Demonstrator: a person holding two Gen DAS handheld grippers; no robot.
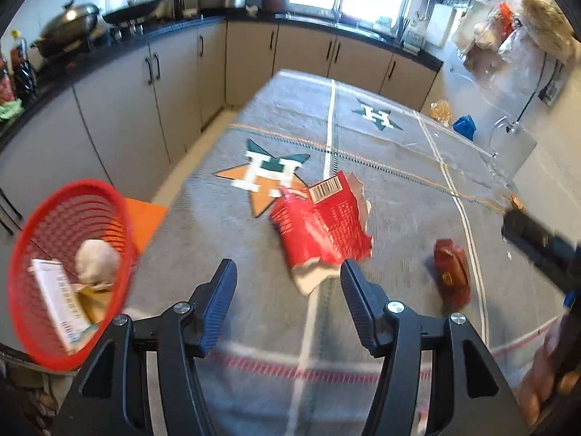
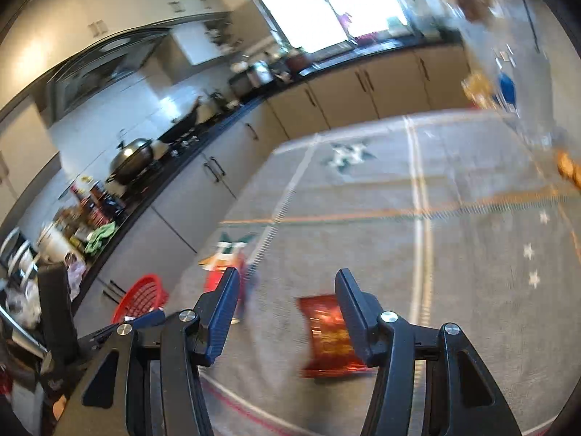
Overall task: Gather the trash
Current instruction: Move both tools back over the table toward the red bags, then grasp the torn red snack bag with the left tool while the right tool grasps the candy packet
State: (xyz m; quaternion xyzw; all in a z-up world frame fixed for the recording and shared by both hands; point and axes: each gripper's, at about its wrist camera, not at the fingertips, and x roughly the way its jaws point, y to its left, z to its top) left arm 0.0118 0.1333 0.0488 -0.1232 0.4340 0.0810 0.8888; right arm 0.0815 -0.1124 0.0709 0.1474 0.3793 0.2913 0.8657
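Note:
A torn red carton with a barcode lies on the grey tablecloth, just ahead of my left gripper, which is open and empty. A small red snack packet lies to its right. A red mesh basket at the table's left edge holds a white box, a crumpled paper ball and a yellow scrap. In the right wrist view my right gripper is open and empty above the snack packet. The carton and basket show to its left.
The table has a grey cloth with star logos. An orange stool stands beside the basket. Kitchen cabinets and a dark counter with a wok run along the left and back. Plastic bags hang at the right.

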